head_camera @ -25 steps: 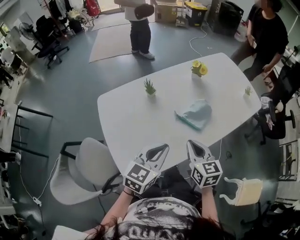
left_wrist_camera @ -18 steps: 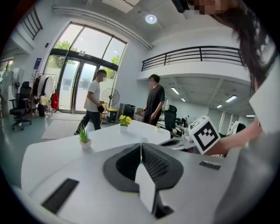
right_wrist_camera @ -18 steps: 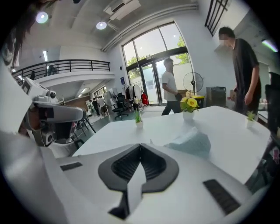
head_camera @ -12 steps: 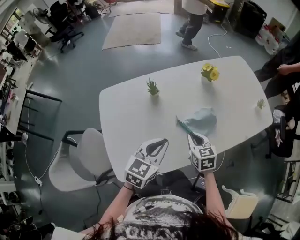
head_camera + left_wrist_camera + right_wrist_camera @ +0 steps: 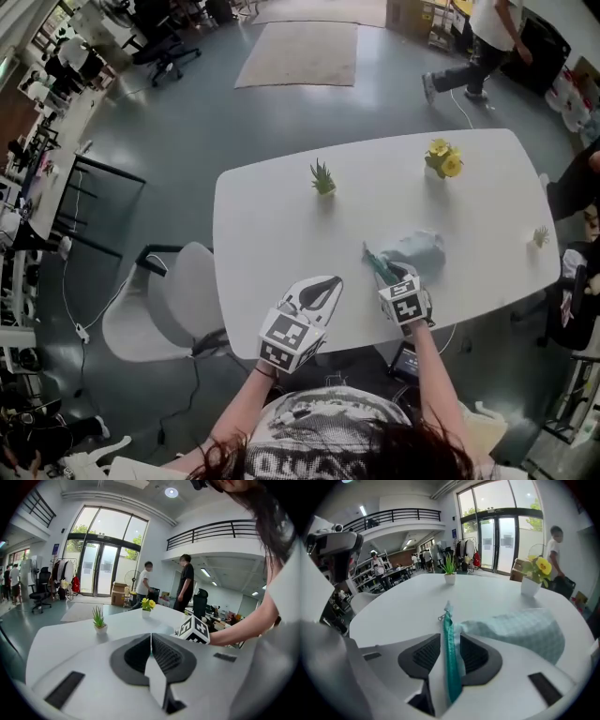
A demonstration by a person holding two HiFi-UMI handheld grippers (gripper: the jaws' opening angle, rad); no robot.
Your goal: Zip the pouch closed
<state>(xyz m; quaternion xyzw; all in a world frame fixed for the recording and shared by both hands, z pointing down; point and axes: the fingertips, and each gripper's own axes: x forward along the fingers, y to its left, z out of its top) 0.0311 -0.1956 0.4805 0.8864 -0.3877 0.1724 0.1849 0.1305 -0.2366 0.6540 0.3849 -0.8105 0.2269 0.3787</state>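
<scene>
A pale blue-green pouch (image 5: 419, 250) lies on the white table (image 5: 272, 234), its teal zipper (image 5: 378, 263) along the near left edge. In the right gripper view the pouch (image 5: 520, 630) spreads to the right and the teal zipper (image 5: 450, 667) runs straight between the jaws, its metal pull (image 5: 441, 617) just beyond them. My right gripper (image 5: 397, 275) (image 5: 449, 637) is down on that zipper end, its jaws opening with the zipper band between them. My left gripper (image 5: 323, 283) (image 5: 151, 634) is shut and empty, hovering over the table's near edge, left of the pouch.
A small green plant (image 5: 323, 176) and a pot of yellow flowers (image 5: 444, 159) stand at the table's far side; another tiny plant (image 5: 541, 234) is near the right edge. A grey chair (image 5: 178, 300) sits at the left. A person (image 5: 487, 37) walks beyond the table.
My right gripper dropped and moved forward from the table's near edge onto the pouch's zipper end, and its jaws parted. The left gripper edged forward, still shut. The person behind walked right.
</scene>
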